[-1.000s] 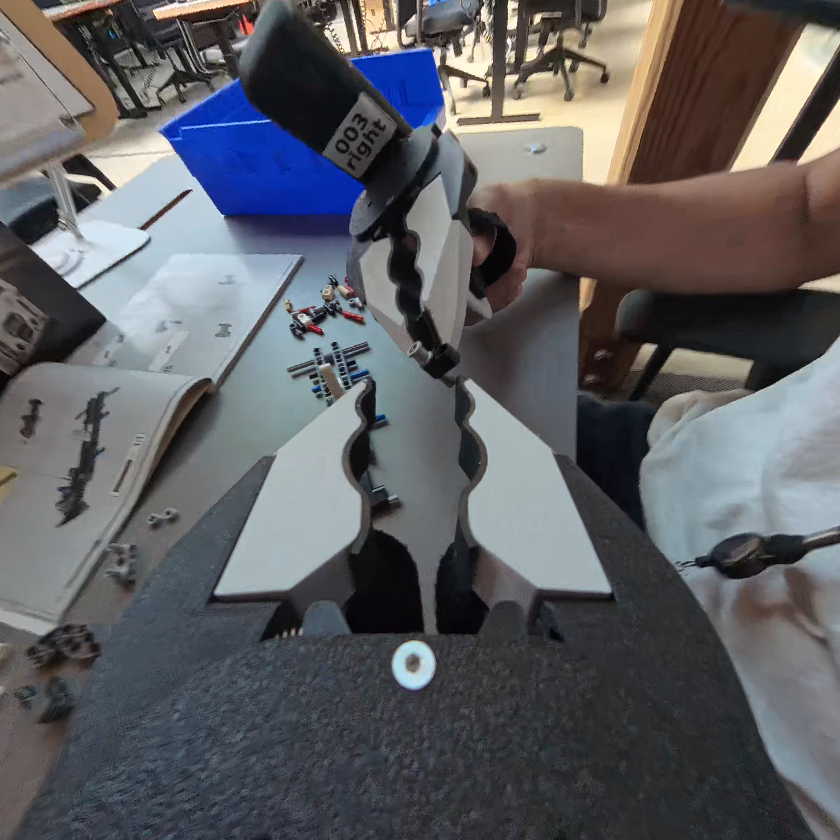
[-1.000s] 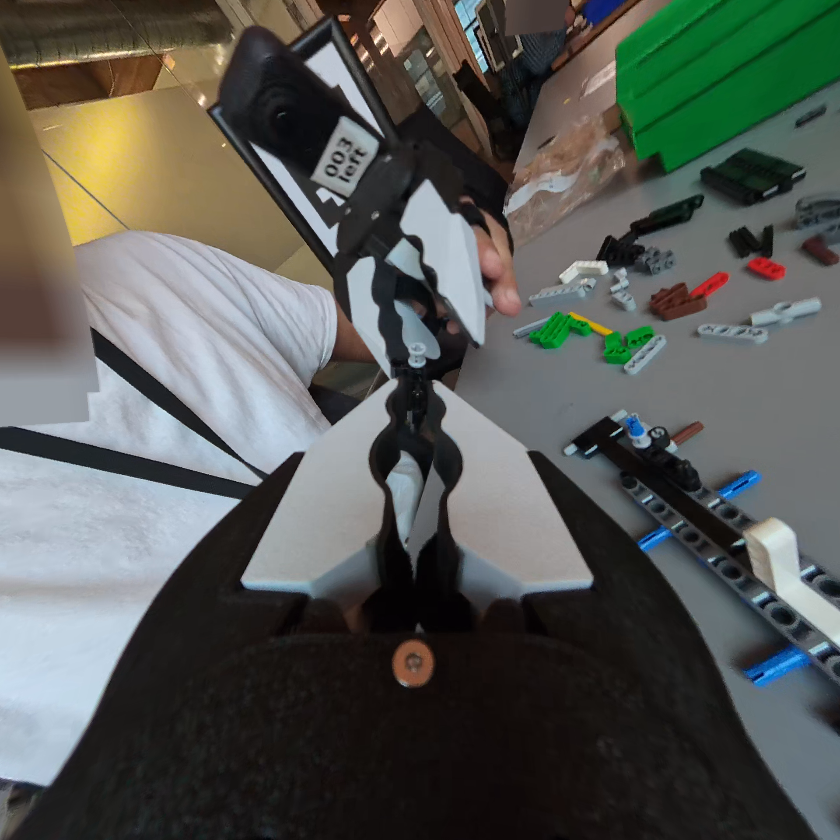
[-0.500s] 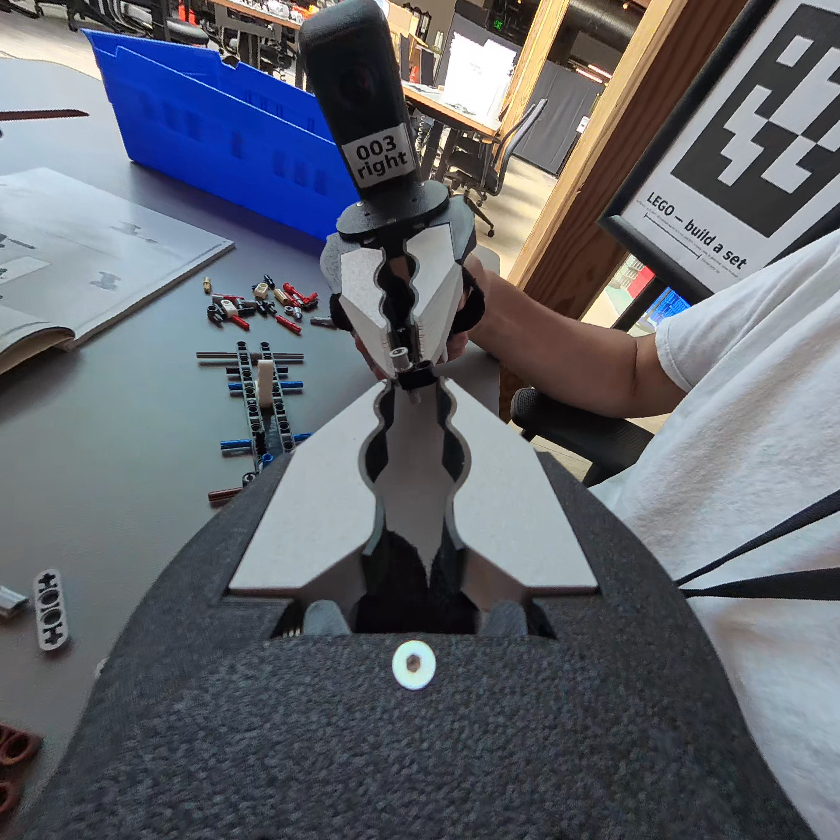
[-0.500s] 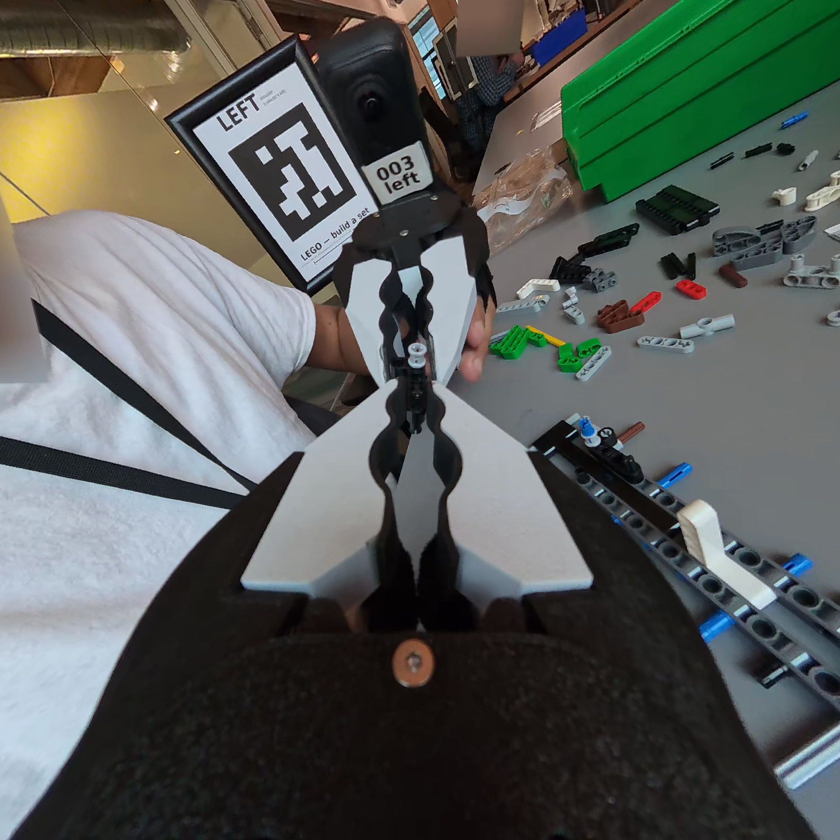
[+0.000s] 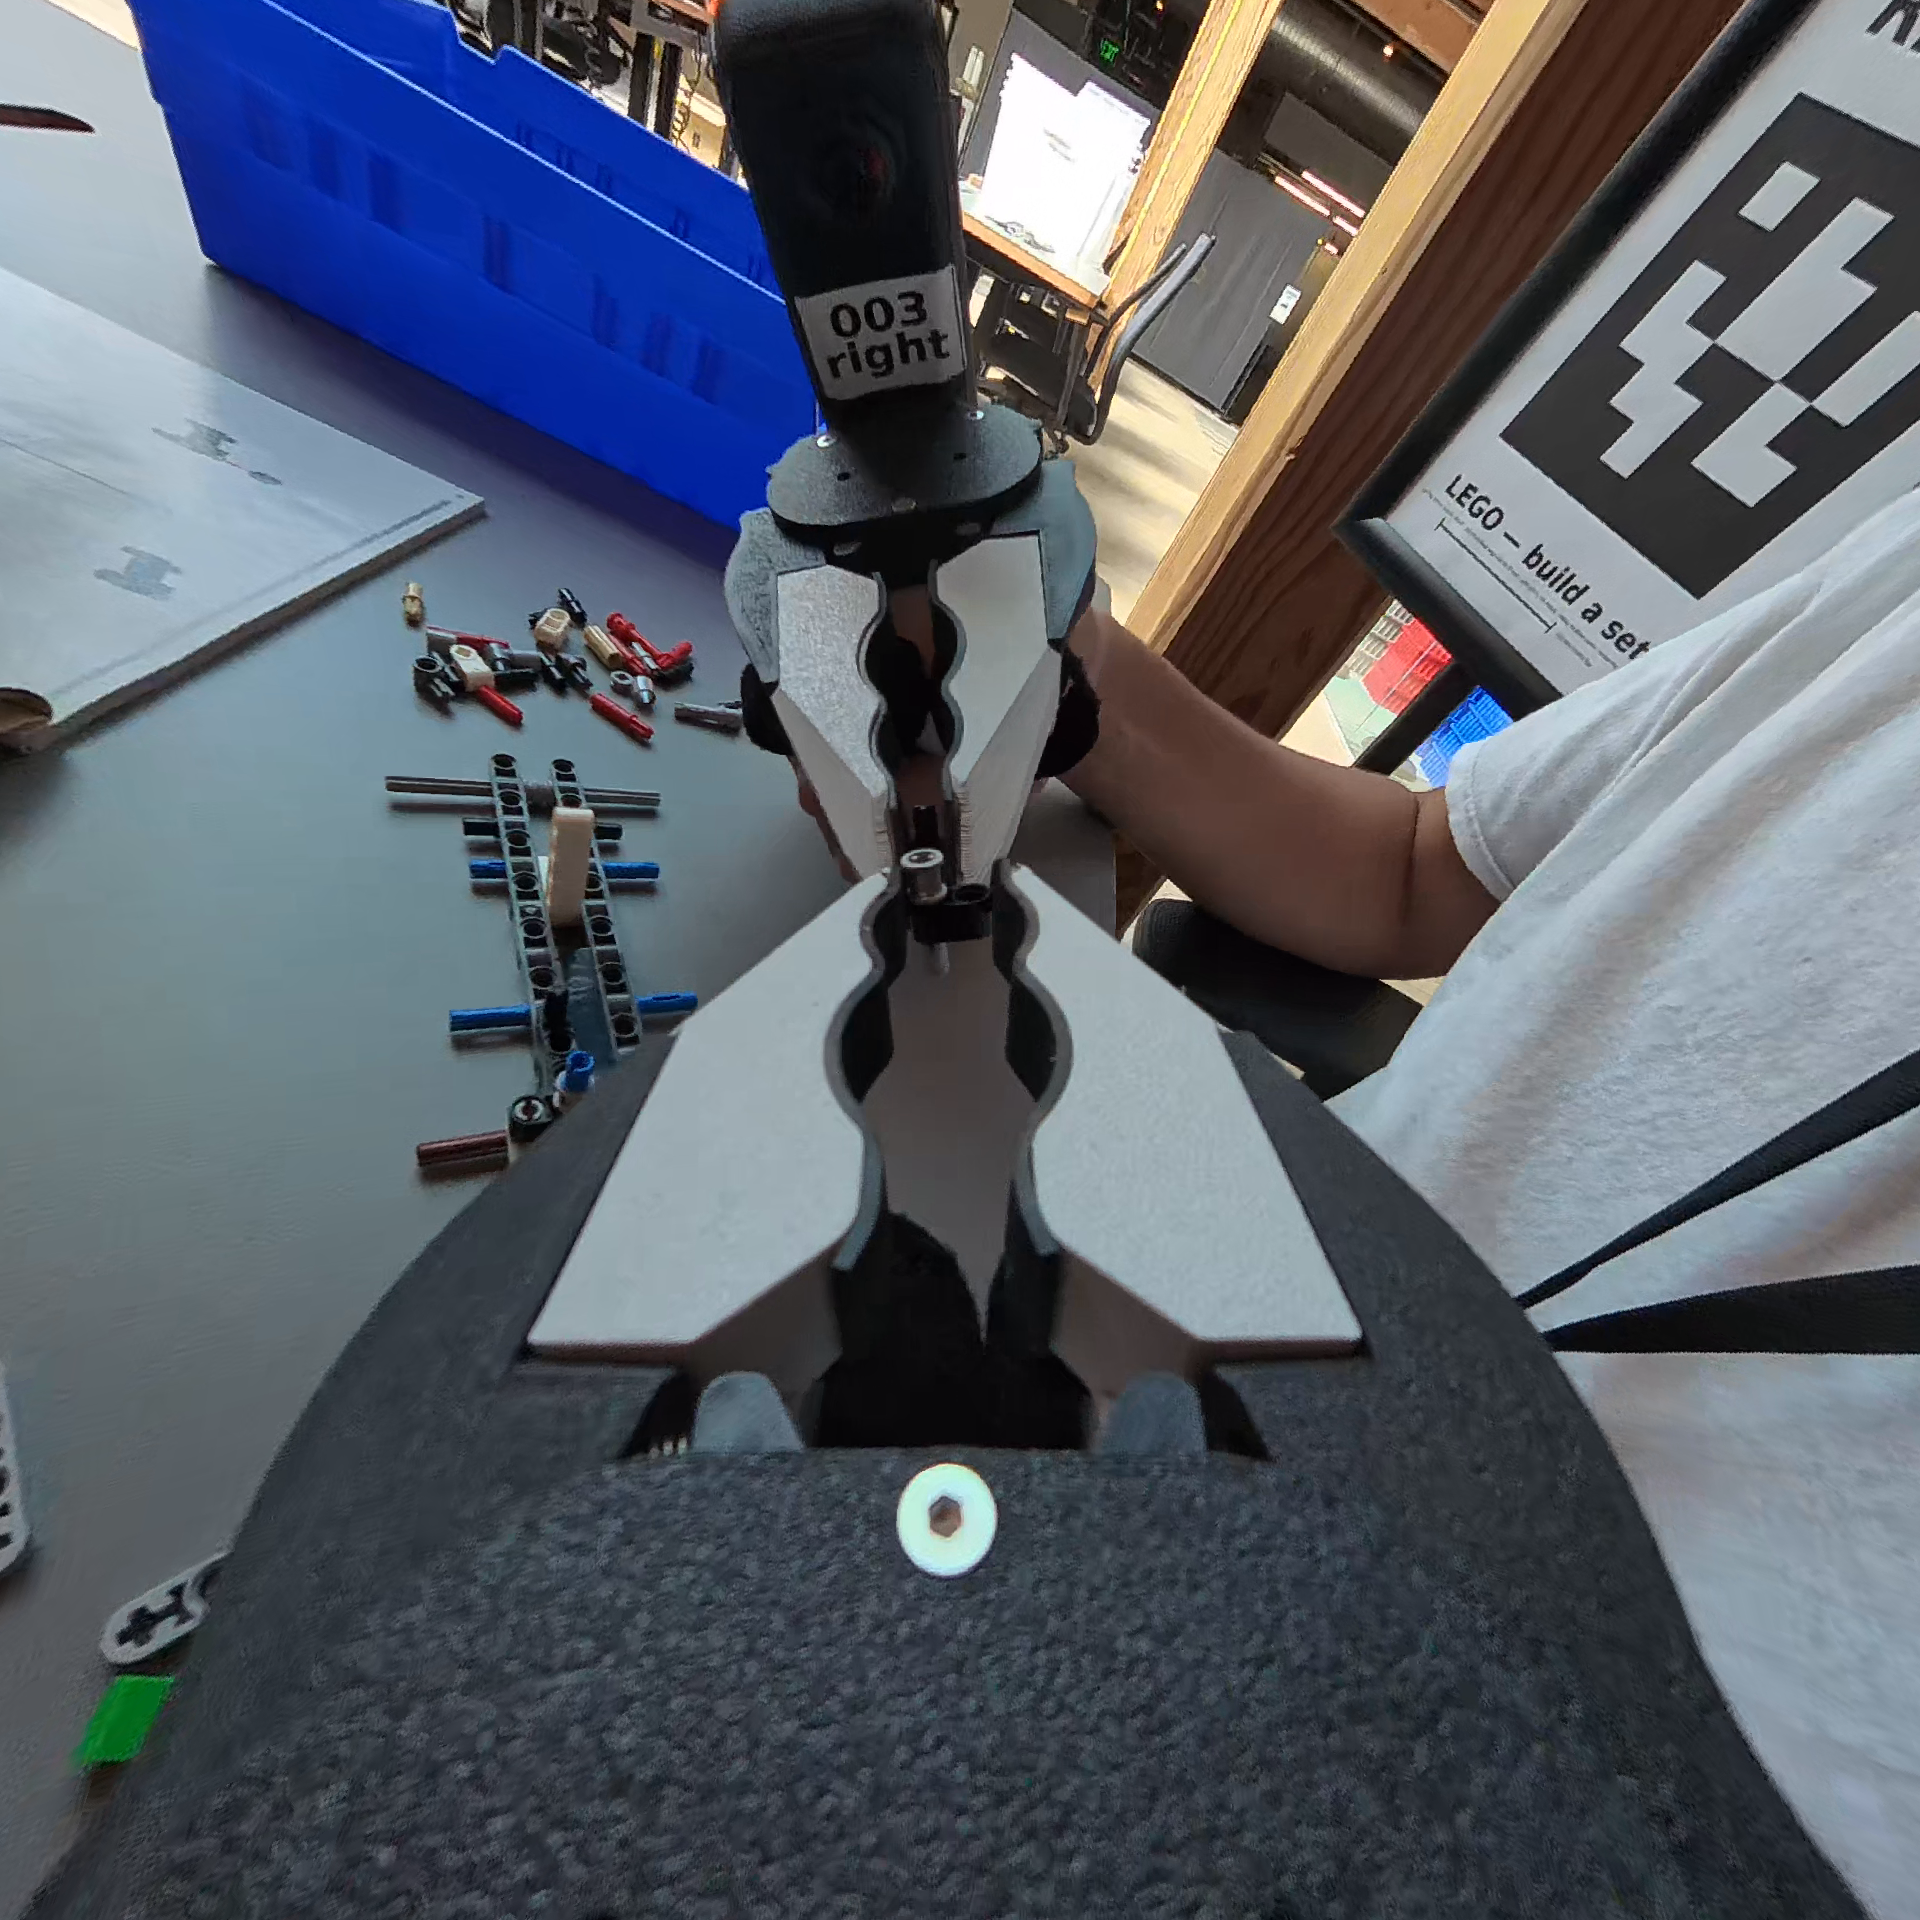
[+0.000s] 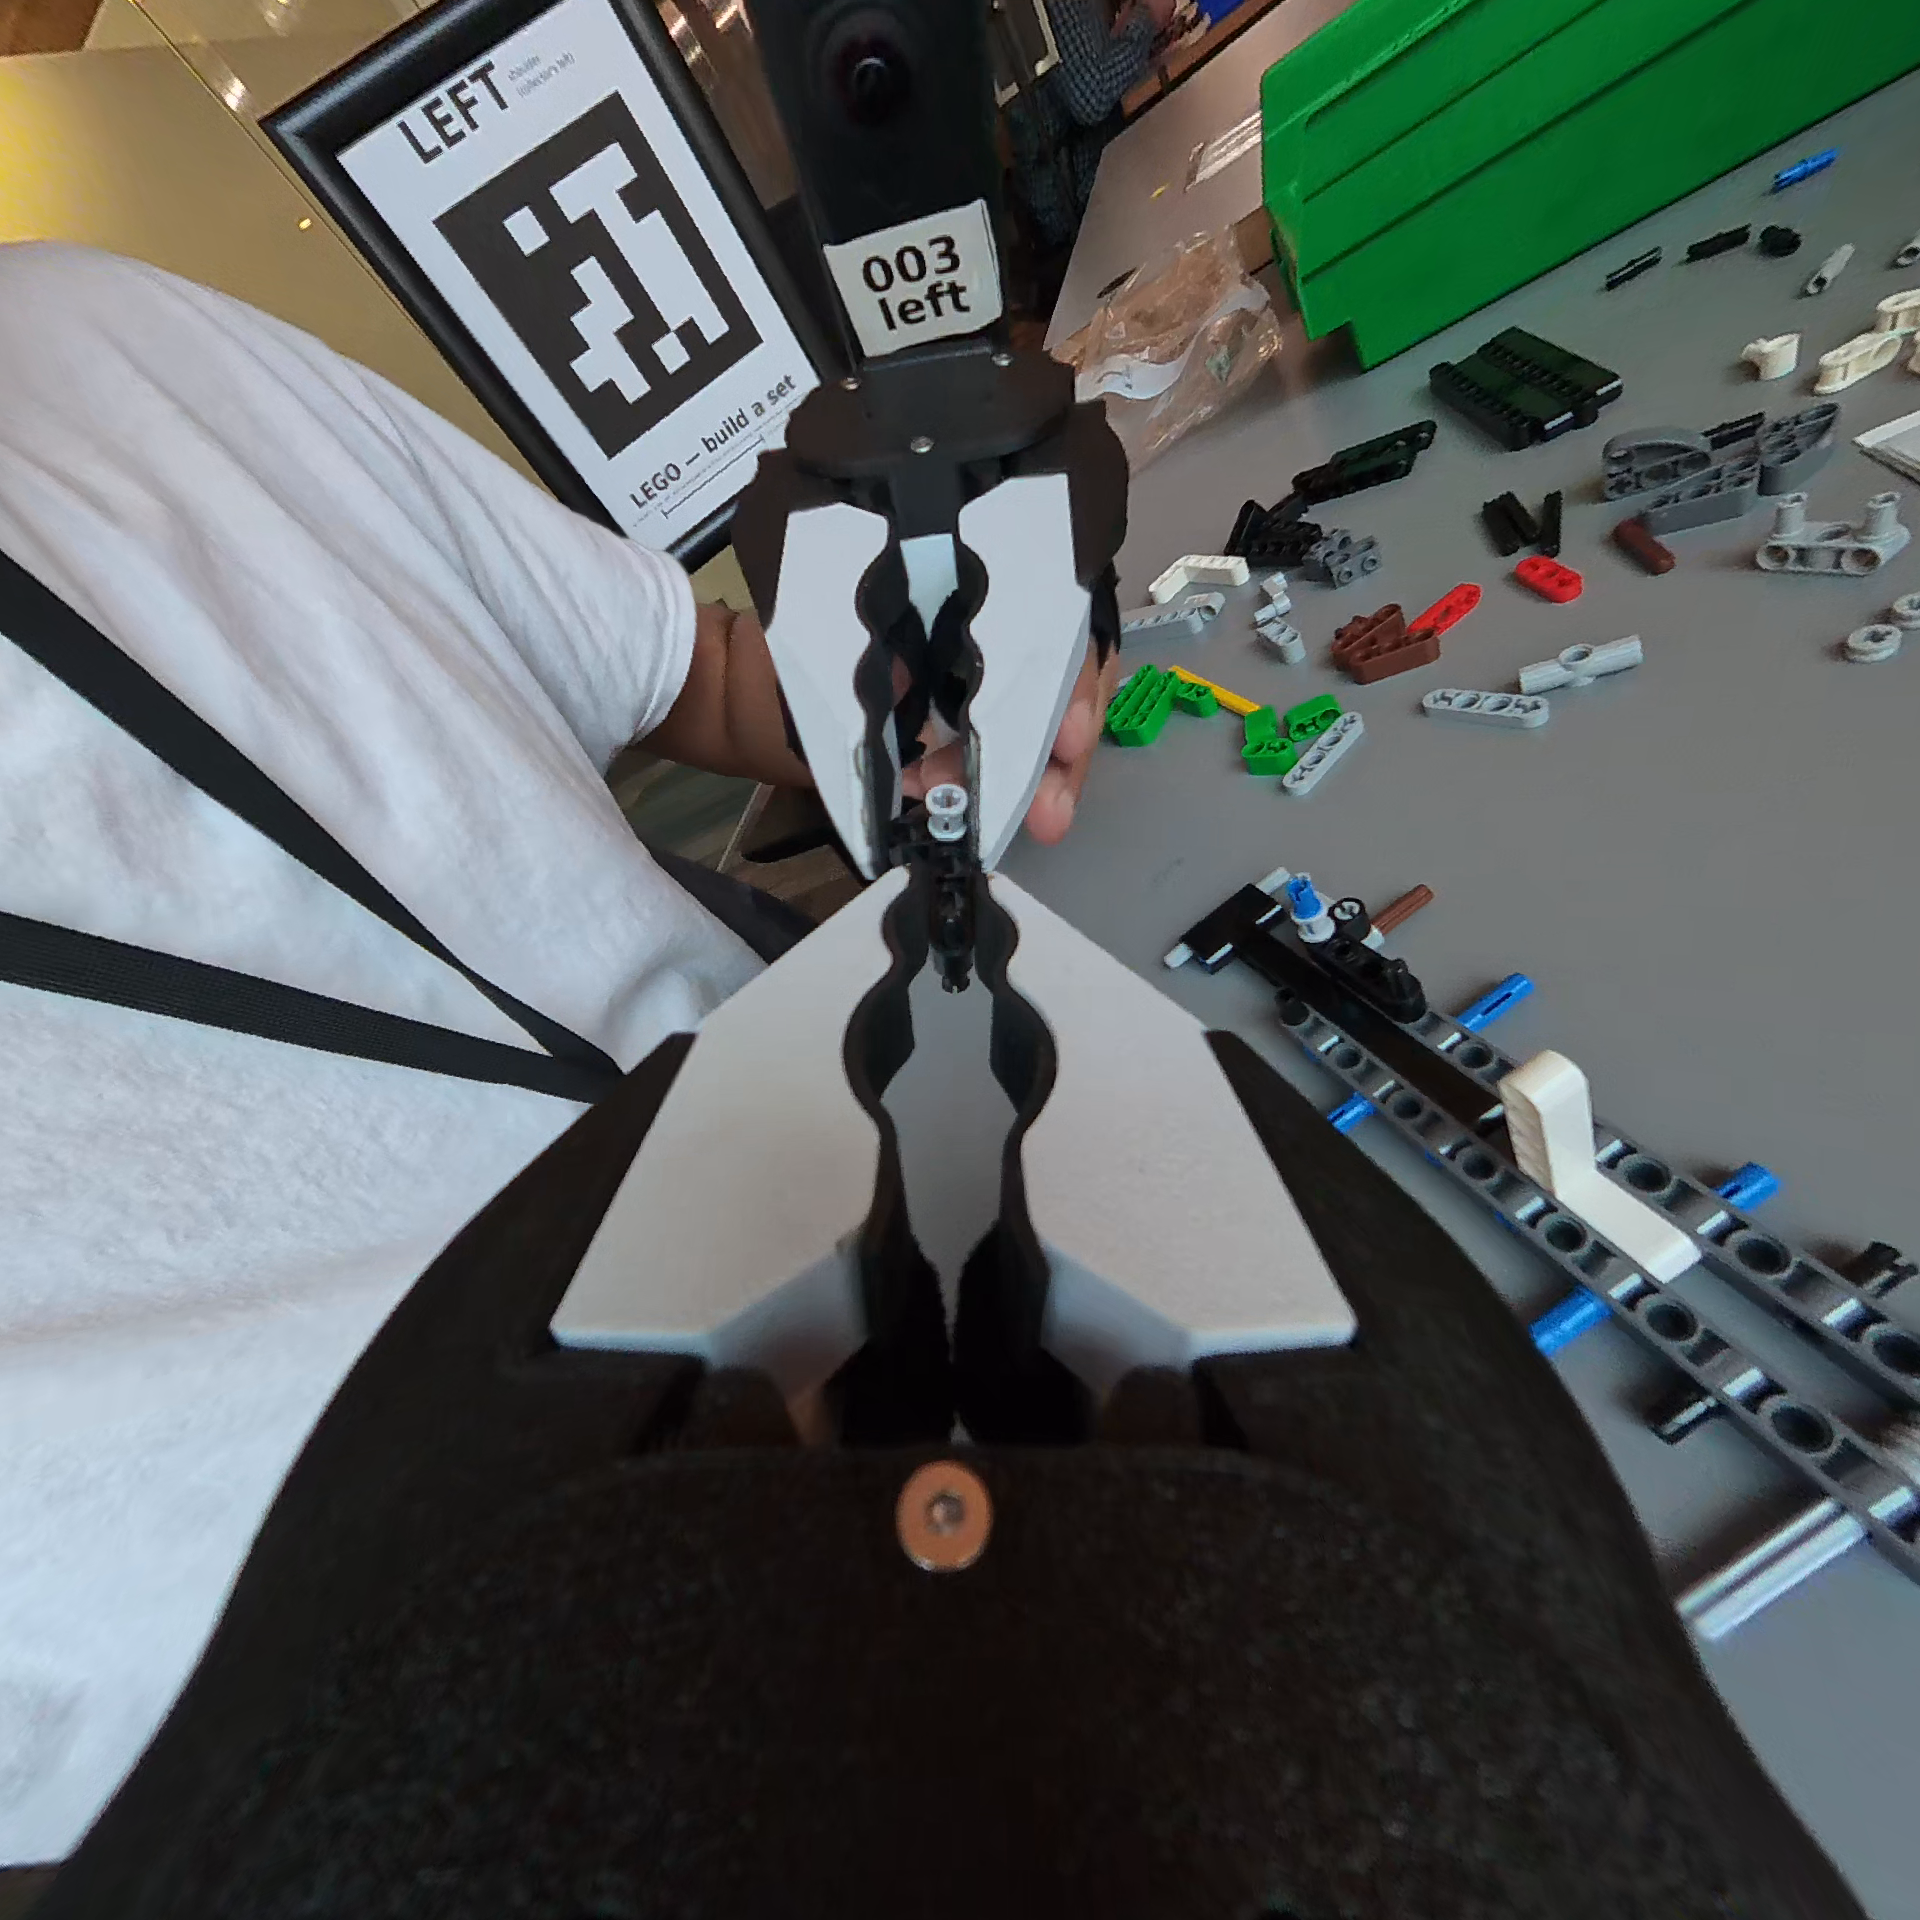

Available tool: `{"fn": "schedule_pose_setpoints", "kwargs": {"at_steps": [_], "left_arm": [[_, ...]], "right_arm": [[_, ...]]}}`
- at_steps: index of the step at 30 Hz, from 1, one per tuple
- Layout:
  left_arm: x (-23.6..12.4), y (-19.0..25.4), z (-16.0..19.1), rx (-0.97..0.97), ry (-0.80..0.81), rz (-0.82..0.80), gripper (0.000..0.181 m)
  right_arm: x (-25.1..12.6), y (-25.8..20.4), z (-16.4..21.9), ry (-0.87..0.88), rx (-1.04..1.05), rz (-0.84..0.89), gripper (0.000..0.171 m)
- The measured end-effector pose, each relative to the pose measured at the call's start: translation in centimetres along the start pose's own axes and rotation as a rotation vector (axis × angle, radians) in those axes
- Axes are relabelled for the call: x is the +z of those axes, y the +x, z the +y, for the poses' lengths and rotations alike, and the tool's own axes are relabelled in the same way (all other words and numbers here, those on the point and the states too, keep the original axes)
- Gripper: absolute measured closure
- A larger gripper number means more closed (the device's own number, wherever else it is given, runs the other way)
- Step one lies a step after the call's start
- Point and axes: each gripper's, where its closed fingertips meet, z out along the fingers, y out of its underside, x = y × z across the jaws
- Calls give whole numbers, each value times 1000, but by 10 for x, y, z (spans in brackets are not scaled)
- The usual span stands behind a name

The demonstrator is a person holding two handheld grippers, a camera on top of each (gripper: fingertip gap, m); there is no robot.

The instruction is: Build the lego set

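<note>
A small black Lego piece with a light grey pin on its end is held in the air between both grippers, which face each other tip to tip. My right gripper is shut on the black piece. My left gripper has its jaws narrowed onto the same piece, just below the grey pin. The long grey beam chassis with blue pins and a white part lies on the table to the left. It also shows in the right wrist view.
A blue bin and an open instruction booklet are at the far left. Small red, black and tan pins lie by the chassis. A green bin and scattered loose parts are on the right. The person's white shirt is close by. Left and right tips are no more than a few centimetres apart.
Both grippers have swung to face each other squarely and closed the distance. The left jaws have narrowed from wide open to the width of the black piece.
</note>
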Motion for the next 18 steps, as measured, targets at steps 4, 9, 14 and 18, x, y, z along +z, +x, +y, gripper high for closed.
{"fn": "schedule_pose_setpoints", "kwargs": {"at_steps": [4, 9, 14, 18], "left_arm": [[4, -11, -6, 53, -21, -79, 168], [1, -35, -30, -22, 41, -186, 168], [-7, -97, -43, -248, 84, -350, 168], [-5, -129, -45, -281, 67, -429, 168]], "right_arm": [[-7, 10, -5, 31, 28, 53, 165], [-37, 27, -18, 103, 1, 192, 155], [-110, 64, -30, 190, -91, 542, 153], [-167, 96, -21, 200, -85, 815, 152]]}}
